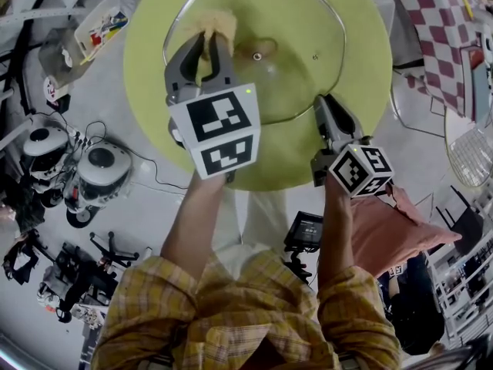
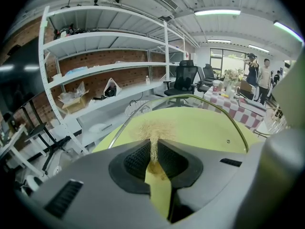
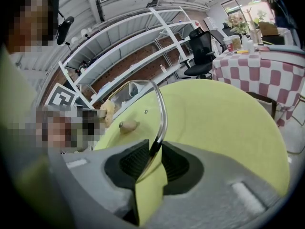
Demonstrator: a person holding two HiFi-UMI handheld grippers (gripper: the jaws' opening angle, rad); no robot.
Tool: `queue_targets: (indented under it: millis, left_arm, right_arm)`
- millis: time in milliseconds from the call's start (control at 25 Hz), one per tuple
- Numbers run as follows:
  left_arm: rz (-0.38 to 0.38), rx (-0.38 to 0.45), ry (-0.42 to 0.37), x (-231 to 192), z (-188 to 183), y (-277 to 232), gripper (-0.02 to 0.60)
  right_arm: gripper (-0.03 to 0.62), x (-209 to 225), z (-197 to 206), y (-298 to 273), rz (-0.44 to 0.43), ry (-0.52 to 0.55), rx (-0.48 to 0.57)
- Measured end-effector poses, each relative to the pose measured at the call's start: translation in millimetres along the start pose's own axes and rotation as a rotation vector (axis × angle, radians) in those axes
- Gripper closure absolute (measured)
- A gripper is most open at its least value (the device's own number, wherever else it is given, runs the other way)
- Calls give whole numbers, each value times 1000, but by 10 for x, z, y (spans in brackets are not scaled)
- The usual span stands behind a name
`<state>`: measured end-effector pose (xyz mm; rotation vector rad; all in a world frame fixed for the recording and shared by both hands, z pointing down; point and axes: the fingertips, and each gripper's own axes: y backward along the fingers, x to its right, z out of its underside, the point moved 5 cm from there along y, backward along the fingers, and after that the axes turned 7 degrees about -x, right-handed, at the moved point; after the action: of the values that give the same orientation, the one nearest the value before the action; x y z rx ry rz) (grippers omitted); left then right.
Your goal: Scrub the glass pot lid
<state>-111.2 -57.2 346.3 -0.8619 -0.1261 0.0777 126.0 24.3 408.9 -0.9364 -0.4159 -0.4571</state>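
1. Nearest in the head view, two forearms in yellow plaid sleeves (image 1: 231,314) reach forward. The hands are hidden behind the grippers.
2. The left gripper (image 1: 209,43) has its fingers (image 2: 136,159) pressed onto a tan, fibrous scrubber (image 2: 153,128). Between the pads the scrubber is squeezed to a thin strip, and its frayed tuft spreads just beyond the fingertips. How far it runs back between the fingers is hidden.
3. The right gripper (image 3: 155,157) has its fingers pinching the metal rim of the glass pot lid (image 1: 300,29). The rim rises from between the pads and arcs away beyond the fingertips. In the head view these fingertips are hard to pick out against the surface below.
4. The lid lies knob-up over a round yellow-green tabletop (image 1: 146,91), beyond both sets of fingers. Its knob (image 1: 258,55) sits just right of the left fingertips. The glass is clear, so only the rim and some glare mark it. The left gripper's marker cube (image 1: 219,129) covers part of the near edge. Whether the pinched edge is lifted off the tabletop cannot be told.
5. The tuft sits inside the rim at the lid's far left. No view shows whether it touches the glass.
6. Farthest off, metal shelving (image 2: 95,56) and a checked tablecloth (image 3: 252,66) appear, bent by the wide lens and cut off at the frame edges.
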Motion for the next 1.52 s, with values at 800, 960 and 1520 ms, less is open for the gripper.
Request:
queue_targets:
  millis: [800,960,1520]
  left_arm:
    - [102,-13,-38,532,-63,-156,535]
    - [124,-19,-31,663,-58,-186,536]
    - [192,-12,-74,1096,-134,-258,536]
  right_arm:
    - [513,11,5,1,0,2,-2]
    - [513,8,-3,-6,3,1,-3]
    - [514,36,5,-10,4,-11,-10]
